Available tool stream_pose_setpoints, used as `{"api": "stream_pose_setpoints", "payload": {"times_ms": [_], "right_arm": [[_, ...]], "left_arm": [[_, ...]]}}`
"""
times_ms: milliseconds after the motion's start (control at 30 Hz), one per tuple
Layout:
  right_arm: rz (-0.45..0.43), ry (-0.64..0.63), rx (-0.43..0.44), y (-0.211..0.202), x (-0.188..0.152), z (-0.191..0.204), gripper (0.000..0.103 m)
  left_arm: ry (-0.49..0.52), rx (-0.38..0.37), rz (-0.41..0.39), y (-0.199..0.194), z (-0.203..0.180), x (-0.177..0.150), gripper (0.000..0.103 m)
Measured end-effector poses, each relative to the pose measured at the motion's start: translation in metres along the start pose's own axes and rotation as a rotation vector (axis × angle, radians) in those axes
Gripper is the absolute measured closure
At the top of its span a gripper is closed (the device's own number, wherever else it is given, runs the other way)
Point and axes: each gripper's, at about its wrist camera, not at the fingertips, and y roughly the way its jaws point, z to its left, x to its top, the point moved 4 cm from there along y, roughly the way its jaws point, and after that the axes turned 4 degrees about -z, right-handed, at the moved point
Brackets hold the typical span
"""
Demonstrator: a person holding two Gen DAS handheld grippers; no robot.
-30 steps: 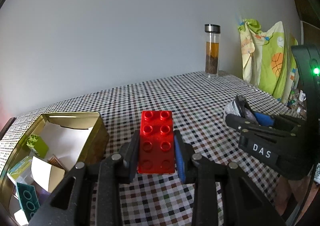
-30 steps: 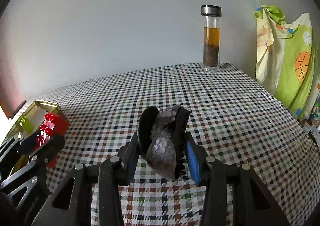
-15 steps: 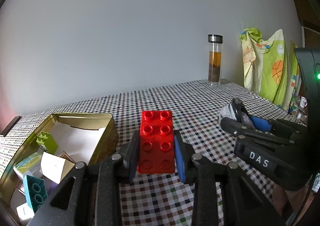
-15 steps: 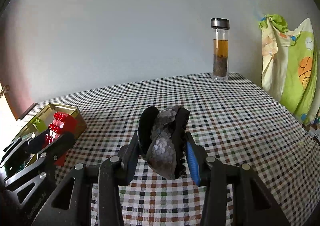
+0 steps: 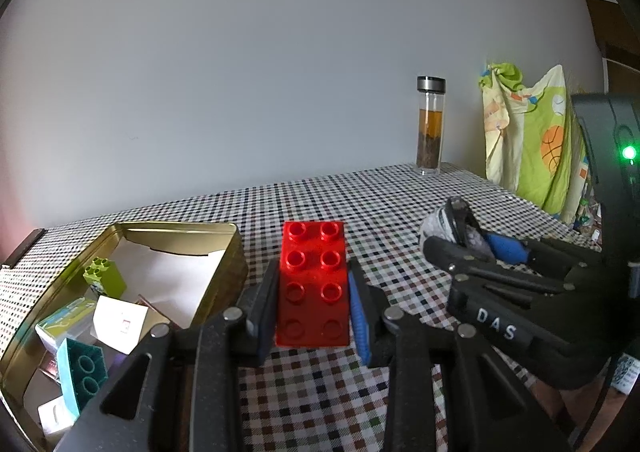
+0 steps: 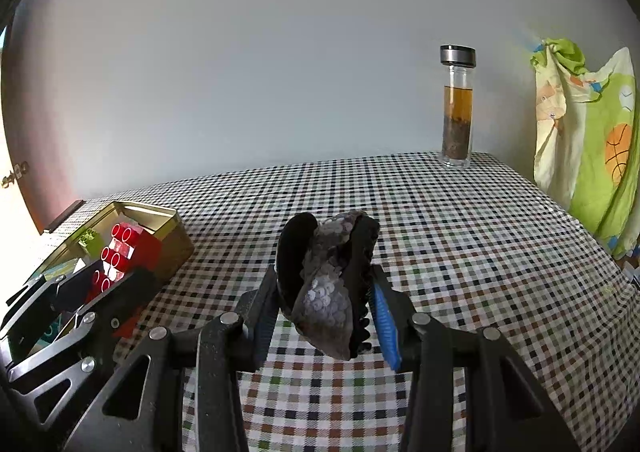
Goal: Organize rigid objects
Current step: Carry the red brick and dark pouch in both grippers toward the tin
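My left gripper [image 5: 314, 284] is shut on a red studded brick [image 5: 314, 284], held above the checked tablecloth just right of the gold tin [image 5: 224, 248]. My right gripper [image 6: 326, 292] is shut on a black hair claw clip with a grey sequined cover [image 6: 328, 288], also off the table. In the left wrist view the right gripper [image 5: 464, 236] with the clip [image 5: 440, 224] hangs to the right. The right wrist view shows the left gripper [image 6: 116, 264] and red brick [image 6: 120, 252] in front of the gold tin [image 6: 176, 240].
The tin holds a lime green brick [image 5: 105, 278], a teal brick [image 5: 82, 370], small cards and white paper. A glass bottle of brown liquid [image 6: 457, 104] stands at the table's far edge by the wall. A green and yellow printed cloth [image 6: 592, 132] hangs off the right.
Both grippers have drifted back and slightly up with their loads still held. The tin and the bottle now sit further into view.
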Motion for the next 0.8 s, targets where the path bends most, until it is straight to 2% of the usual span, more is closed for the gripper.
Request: {"api": "stream_pose_setpoints", "payload": {"times_ms": [800], "right_arm": [[-0.015,-0.044,0.045,-0.009,-0.005,0.036,0.057]], "left_arm": [[-0.021,0.004,-0.044,-0.024,0.017,-0.006,0.072]]}}
